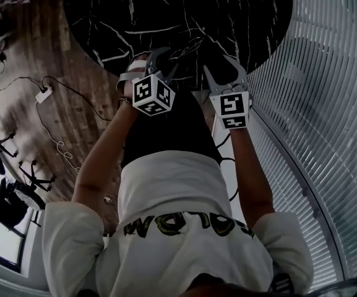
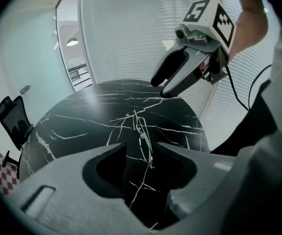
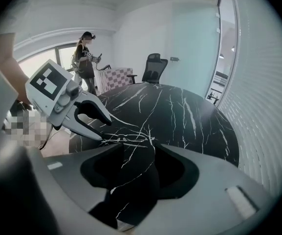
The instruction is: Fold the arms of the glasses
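Note:
Thin wire-framed glasses (image 2: 143, 135) lie on the round black marble table (image 2: 82, 116) near its near edge; they are also in the right gripper view (image 3: 126, 140). They are too thin for me to tell how their arms stand. My left gripper (image 2: 143, 151) hovers just above them, open, with the glasses showing in the gap between its fingers but untouched. My right gripper (image 3: 133, 148) is open and holds nothing, raised a little to the right of the left one (image 3: 104, 130). In the head view the left gripper (image 1: 163, 64) and the right gripper (image 1: 223, 70) hang side by side over the table's (image 1: 184, 11) edge.
A window wall with blinds (image 1: 326, 104) curves close along the table's right side. An office chair (image 3: 153, 67) and a checkered board (image 3: 116, 77) stand beyond the far edge, with a person (image 3: 87, 62) behind them. Cables and a power strip (image 1: 42, 94) lie on the wooden floor at left.

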Tool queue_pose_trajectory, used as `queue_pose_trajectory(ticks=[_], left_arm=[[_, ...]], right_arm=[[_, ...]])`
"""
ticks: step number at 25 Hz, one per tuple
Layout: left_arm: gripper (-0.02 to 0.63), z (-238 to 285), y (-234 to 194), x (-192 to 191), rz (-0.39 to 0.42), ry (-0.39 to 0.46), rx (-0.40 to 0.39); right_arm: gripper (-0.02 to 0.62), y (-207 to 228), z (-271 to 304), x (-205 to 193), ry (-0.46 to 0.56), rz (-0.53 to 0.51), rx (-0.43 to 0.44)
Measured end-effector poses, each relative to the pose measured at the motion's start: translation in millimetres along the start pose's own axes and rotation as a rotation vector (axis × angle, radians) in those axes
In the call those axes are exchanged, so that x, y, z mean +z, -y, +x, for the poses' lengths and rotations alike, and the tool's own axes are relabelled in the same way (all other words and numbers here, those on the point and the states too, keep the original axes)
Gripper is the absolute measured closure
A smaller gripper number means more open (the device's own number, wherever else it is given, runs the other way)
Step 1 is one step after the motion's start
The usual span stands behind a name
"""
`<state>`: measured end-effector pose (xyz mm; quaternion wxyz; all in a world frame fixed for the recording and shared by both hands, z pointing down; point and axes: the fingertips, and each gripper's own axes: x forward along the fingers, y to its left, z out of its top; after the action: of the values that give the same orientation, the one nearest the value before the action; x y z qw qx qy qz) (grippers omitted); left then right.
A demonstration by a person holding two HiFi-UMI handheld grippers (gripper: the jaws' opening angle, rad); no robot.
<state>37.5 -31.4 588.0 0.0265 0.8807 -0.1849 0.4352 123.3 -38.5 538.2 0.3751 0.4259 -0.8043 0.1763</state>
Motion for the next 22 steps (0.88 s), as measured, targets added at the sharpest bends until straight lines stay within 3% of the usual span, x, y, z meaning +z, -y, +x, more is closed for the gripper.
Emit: queue_pose_trajectory(ticks=[5, 9, 14, 22], left_arm=[[0.419, -5.2, 3.1, 3.7, -0.120, 0.030, -0.064], [0.407, -9.1, 5.8, 3.7, -0.164, 0.026, -0.079], [0.407, -42.6, -8.1, 21.2, -0.253, 0.076, -0.025], [0.408, -139.1, -35.6, 87.2, -0.465, 0.277, 0.060]], right_arm=[[0.390, -0.9, -10.6, 9.6, 0.012, 0.030, 0.015], [0.390, -0.7, -21.0, 19.9, 0.027, 0.050, 0.021], [0.391, -1.1, -40.2, 48.0, 0.086, 0.041, 0.029], [0.408, -14.7, -93.1, 117.3, 0.244, 0.068, 0.087]])
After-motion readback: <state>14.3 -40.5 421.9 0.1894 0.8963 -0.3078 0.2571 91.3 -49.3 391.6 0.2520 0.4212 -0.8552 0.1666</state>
